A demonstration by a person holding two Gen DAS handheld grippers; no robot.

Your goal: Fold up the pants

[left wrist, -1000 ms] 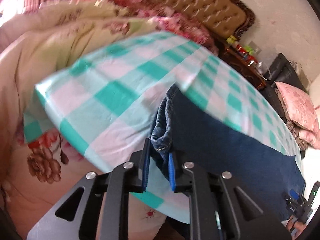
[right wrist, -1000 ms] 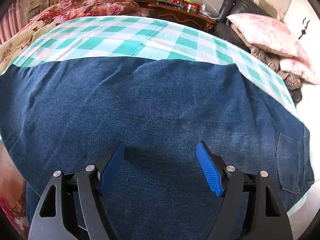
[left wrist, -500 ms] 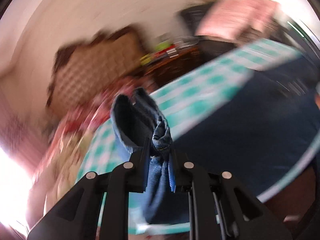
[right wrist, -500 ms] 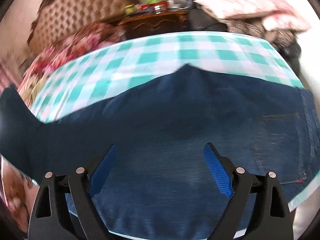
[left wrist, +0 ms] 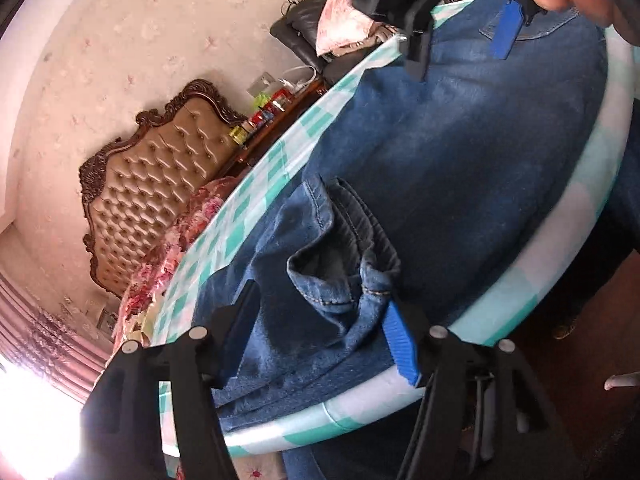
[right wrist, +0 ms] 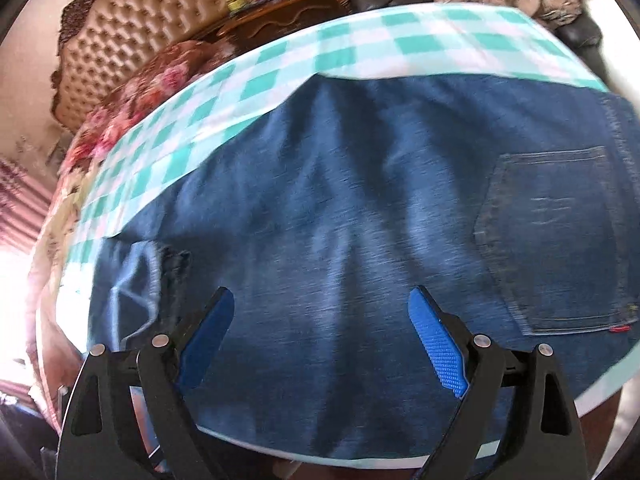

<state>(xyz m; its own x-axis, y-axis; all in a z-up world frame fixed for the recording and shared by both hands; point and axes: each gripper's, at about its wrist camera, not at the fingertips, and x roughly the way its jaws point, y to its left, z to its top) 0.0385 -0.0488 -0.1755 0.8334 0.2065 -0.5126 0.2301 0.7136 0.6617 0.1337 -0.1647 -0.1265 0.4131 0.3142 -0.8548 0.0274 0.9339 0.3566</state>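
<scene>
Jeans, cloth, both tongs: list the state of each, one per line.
Jeans: lying on the table, leg hem folded over onto them, bunched.
Checked cloth: spread flat under the jeans.
Left tongs: opening, hem between the pads.
Right tongs: open, empty, above the denim.

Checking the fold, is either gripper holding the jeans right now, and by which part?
Nothing is held. The left gripper is opening, the hem loose between its jaws; the right gripper hangs open over the jeans.

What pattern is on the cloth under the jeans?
The cloth under the jeans has teal and white checks, clearest in the right wrist view.
</scene>
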